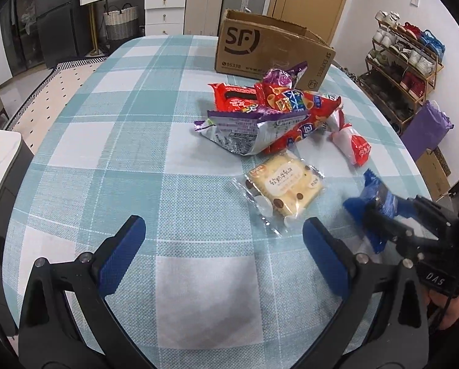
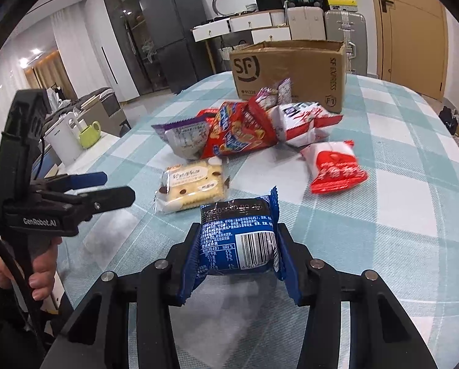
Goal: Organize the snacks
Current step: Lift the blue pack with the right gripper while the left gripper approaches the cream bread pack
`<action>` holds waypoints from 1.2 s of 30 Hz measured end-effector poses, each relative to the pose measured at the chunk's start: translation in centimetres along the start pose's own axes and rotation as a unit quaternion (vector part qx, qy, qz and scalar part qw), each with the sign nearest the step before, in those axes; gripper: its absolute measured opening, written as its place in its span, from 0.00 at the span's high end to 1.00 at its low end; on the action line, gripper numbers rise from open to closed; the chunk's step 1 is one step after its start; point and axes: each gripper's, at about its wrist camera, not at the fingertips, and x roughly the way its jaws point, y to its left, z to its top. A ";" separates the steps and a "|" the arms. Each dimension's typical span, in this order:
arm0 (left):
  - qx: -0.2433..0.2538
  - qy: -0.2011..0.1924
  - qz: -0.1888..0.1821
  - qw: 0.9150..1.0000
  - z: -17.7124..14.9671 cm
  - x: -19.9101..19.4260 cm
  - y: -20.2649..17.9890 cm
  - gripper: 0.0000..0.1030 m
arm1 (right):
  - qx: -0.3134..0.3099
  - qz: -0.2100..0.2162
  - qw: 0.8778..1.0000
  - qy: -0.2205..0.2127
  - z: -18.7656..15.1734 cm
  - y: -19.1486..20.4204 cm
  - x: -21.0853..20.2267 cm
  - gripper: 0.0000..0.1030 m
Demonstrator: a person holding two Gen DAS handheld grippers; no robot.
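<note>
Ahead of you on the checked tabletop stands an open SF cardboard box, at the far side. In front of it lies a loose heap of snacks: a purple-edged silver packet leaning on a red chip bag, with another purple packet on top, close against the box wall. A red-and-white packet lies apart to the right of the heap, and a clear-wrapped biscuit pack lies nearest you, between the heap and your two hands. That heap sits between your right tool and the box.

Your right tool is narrowed onto a blue snack packet, barcode side up, its pads pressing both crimped edges; the packet looks clear of the cloth, just right of the biscuit pack.

Your left tool stands wide apart with nothing between its blue pads, hanging over bare cloth just short of the biscuit pack. Your left hand wraps its handle
</note>
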 end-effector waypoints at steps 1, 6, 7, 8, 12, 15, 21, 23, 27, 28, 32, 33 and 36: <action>0.003 0.004 -0.001 1.000 0.1 0.3 -0.2 0.01 | 0.002 0.001 1.000 -0.003 0.2 -0.4 -0.2 0.54; 0.023 0.017 -0.006 1.000 0.9 1.4 -1.6 0.01 | 0.008 -0.001 1.000 -0.021 1.1 -2.1 -0.8 0.54; 0.031 0.023 -0.010 0.999 1.0 1.9 -1.9 0.01 | 0.011 -0.004 1.000 -0.025 1.3 -2.5 -0.9 0.54; 0.038 0.028 -0.010 0.999 1.1 2.3 -2.2 0.01 | 0.015 -0.004 0.999 -0.029 1.5 -3.0 -0.9 0.54; 0.046 0.042 -0.008 0.998 1.5 4.0 -2.9 0.01 | 0.035 0.009 0.998 -0.051 2.8 -4.6 -0.7 0.54; 0.048 0.052 -0.016 0.997 2.0 4.9 -3.4 0.01 | 0.038 0.014 0.997 -0.063 3.6 -5.5 -0.1 0.54; 0.062 0.056 -0.016 0.996 3.0 6.0 -4.2 0.01 | 0.040 0.025 0.995 -0.084 3.8 -5.9 -0.5 0.54; 0.067 0.055 -0.018 0.996 3.3 6.4 -4.5 0.01 | 0.038 0.028 0.995 -0.090 3.7 -5.8 -0.7 0.54; 0.083 0.053 -0.017 0.995 3.7 7.0 -5.0 0.01 | 0.040 0.030 0.994 -0.099 3.6 -6.0 -1.1 0.54; 0.084 0.052 -0.015 0.995 3.7 7.1 -5.1 0.01 | 0.042 0.028 0.994 -0.100 3.6 -6.0 -1.1 0.54; 0.087 0.048 -0.023 0.995 3.8 7.2 -5.3 0.01 | 0.042 0.026 0.993 -0.108 3.4 -5.9 -1.5 0.54; 0.088 0.046 -0.023 0.995 3.8 7.2 -5.3 0.01 | 0.041 0.026 0.993 -0.109 3.4 -5.8 -1.6 0.54; 0.087 0.042 -0.025 0.995 3.7 7.0 -5.3 0.03 | 0.042 0.023 0.993 -0.110 3.4 -5.8 -1.6 0.54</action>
